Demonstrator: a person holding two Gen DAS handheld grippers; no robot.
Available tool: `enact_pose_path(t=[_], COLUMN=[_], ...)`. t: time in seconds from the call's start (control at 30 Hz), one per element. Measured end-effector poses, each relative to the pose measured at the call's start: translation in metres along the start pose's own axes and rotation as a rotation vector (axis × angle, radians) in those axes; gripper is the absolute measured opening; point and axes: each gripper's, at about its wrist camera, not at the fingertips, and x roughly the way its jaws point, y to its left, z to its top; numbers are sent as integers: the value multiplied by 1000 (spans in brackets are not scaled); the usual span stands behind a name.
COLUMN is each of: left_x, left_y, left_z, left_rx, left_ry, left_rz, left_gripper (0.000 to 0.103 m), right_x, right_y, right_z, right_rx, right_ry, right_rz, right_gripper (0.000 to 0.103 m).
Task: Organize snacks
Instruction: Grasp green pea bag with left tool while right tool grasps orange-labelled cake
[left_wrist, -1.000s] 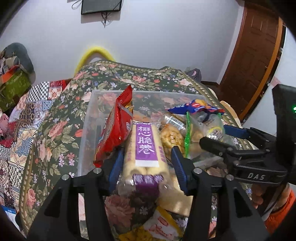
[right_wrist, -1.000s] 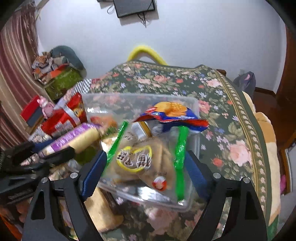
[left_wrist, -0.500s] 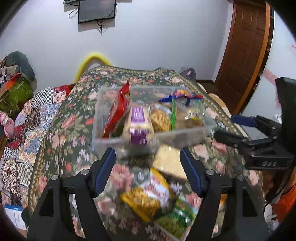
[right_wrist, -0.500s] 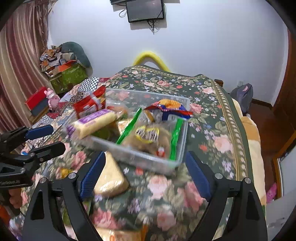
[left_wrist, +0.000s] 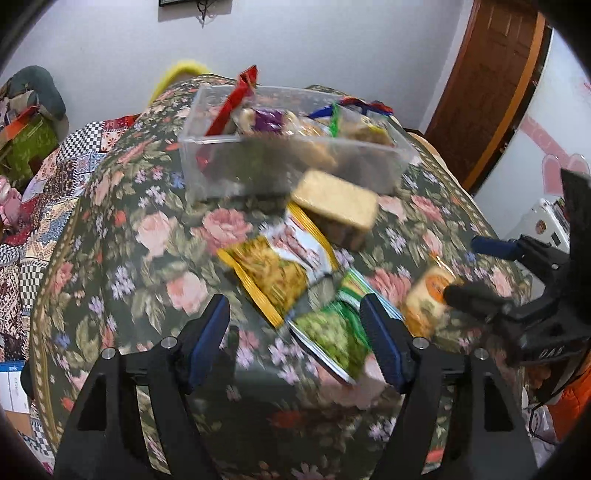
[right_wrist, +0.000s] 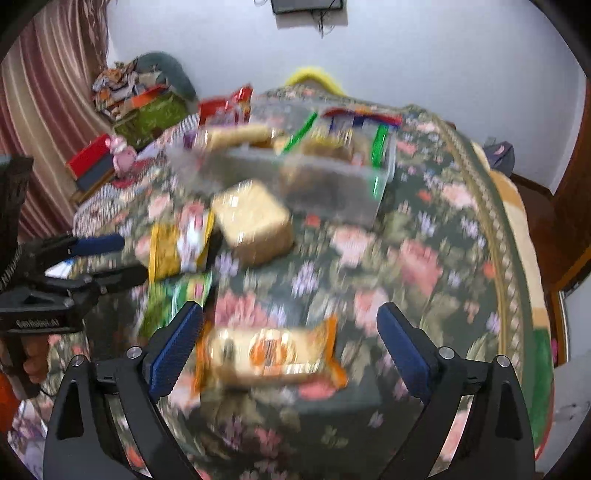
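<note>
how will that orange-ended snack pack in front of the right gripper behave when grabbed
The orange-ended pack looks like thin glossy film, so probably light and a bit slippery. It lies flat on the cloth, so unlikely to roll. The pale contents may be brittle; squeeze gently.

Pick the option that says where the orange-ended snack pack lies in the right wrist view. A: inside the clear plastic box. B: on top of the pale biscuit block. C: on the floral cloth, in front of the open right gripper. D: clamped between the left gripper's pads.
C: the orange-ended snack pack lies flat on the floral cloth, just ahead of the right gripper, whose jaws stand wide apart and touch nothing.
</note>
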Motion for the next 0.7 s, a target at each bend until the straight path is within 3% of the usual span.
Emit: enact_pose_path(t=[0.23,0.27,0.33,0.43,0.7], left_x=[3,6,12,23,30], left_y=[-24,-28,-33,-38,-33], left_z=[-8,-7,-6,-6,-11], left_rx=[72,79,87,97,82], left_ry=[-13,-10,3,19,49], left_rz=[-33,-41,-65,-70,-85], left_gripper=[73,73,73,73,73], right_x=[-8,-10,-11,-7,13], right_y=[1,2,-1,-2,-12], right_z=[-29,-31,-33,-34,-22], right_rx=[-16,-15,-14,-5,41], right_ry=[16,16,22,33,41], right_rz=[-18,-19,-4,15,12], right_gripper=[91,88,70,53,47])
